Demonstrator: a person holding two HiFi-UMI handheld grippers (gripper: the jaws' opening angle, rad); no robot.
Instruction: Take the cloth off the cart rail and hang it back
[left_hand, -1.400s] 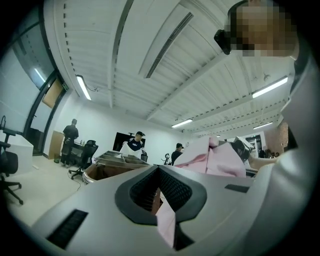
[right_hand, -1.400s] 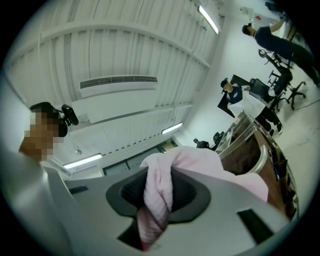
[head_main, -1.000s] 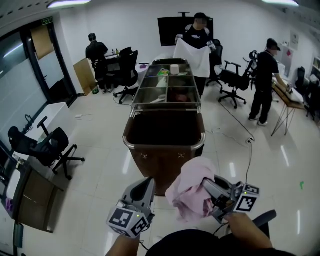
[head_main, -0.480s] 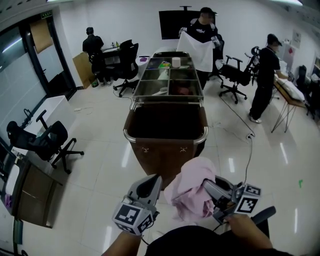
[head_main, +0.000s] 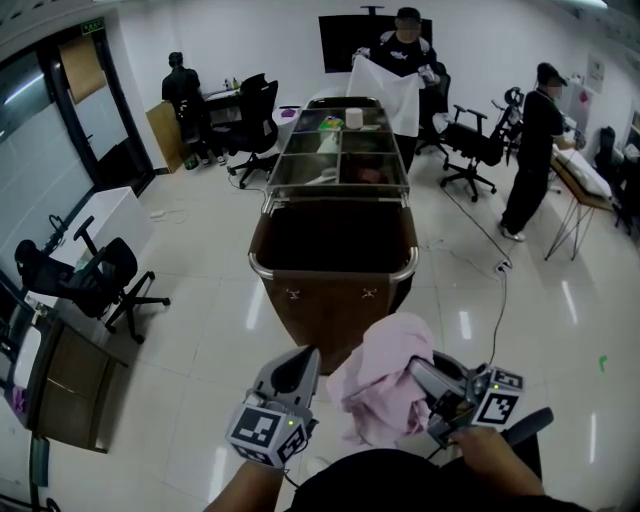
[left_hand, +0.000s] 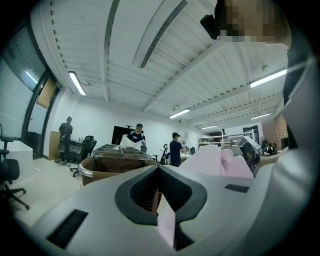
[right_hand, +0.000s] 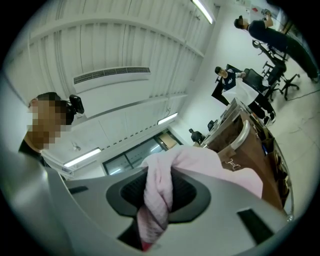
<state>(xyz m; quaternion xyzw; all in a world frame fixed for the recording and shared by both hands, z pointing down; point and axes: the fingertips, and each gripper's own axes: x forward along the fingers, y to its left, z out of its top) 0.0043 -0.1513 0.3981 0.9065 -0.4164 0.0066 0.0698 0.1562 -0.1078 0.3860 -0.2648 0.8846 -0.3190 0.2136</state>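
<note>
A brown housekeeping cart (head_main: 335, 300) with a chrome rail (head_main: 300, 281) round its near end stands straight ahead in the head view. My right gripper (head_main: 425, 378) is shut on a bunched pink cloth (head_main: 385, 375), held low in front of the cart and off the rail. In the right gripper view the cloth (right_hand: 160, 190) is twisted between the jaws of that gripper (right_hand: 157, 200). My left gripper (head_main: 300, 362) hangs just left of the cloth with its jaws together, apart from it. From the left gripper (left_hand: 159, 192), the cloth (left_hand: 215, 160) shows to the right, the cart (left_hand: 115, 167) beyond.
Open trays (head_main: 340, 165) fill the cart's top. A person holds up a white sheet (head_main: 392, 100) at its far end. Another person (head_main: 535, 150) stands right by a folding table, a third (head_main: 185, 100) at the back left. Office chairs (head_main: 90, 285) and a desk (head_main: 60, 385) line the left; a cable (head_main: 497, 290) crosses the floor.
The left gripper has lifted a little and come closer to the cloth. The right gripper keeps the cloth in the same place. The cart looks slightly nearer.
</note>
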